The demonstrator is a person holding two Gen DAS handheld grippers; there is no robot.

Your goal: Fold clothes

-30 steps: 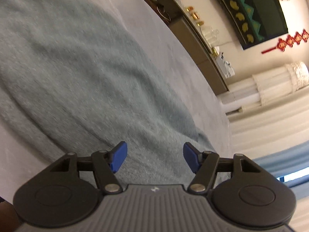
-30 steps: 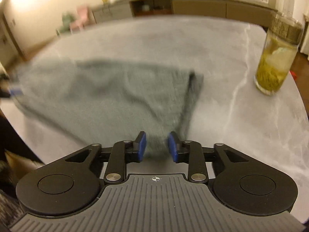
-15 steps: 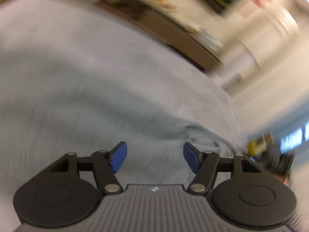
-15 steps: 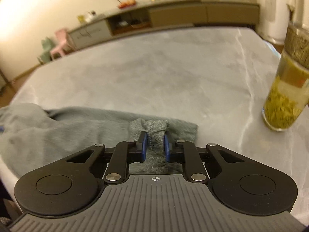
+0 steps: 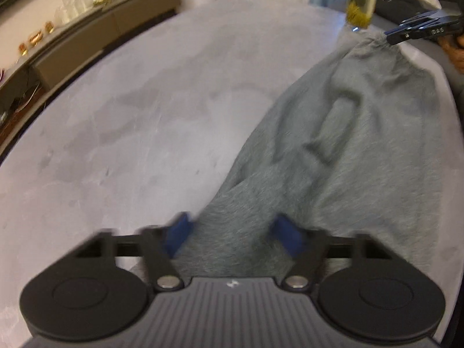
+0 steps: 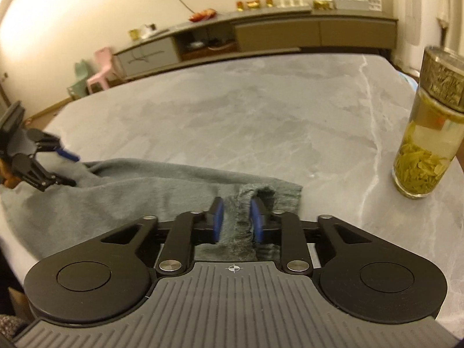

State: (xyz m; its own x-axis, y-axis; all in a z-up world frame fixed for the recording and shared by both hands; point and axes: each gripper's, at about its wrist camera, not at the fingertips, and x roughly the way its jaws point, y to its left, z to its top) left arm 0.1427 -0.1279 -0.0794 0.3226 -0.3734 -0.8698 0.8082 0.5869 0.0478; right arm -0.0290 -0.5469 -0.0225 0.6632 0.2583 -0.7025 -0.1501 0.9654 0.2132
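A grey fleecy garment (image 5: pixel 348 145) lies stretched along the near edge of the marble table (image 5: pixel 145 116). My left gripper (image 5: pixel 232 232) is at one end of it. Its blue pads stand well apart with cloth between them, and the jaws are closing. My right gripper (image 6: pixel 236 220) is at the other end of the garment (image 6: pixel 130 191). A raised fold fills the gap and touches both pads while the jaws are opening. Each gripper shows in the other's view: the left gripper (image 6: pixel 69 168) is at the far left and the right gripper (image 5: pixel 390 33) at the top right.
A glass jar of green tea (image 6: pixel 426 145) stands on the table right of my right gripper, close to the edge; the jar (image 5: pixel 361 5) shows beyond the cloth's far end. A long sideboard (image 6: pixel 290 29) and a small pink chair (image 6: pixel 103 66) stand behind the table (image 6: pixel 261 116).
My left gripper has rolled and swung across to the garment's end, where cloth now lies between its pads. The right gripper stays put, its pads wider apart than half a second ago.
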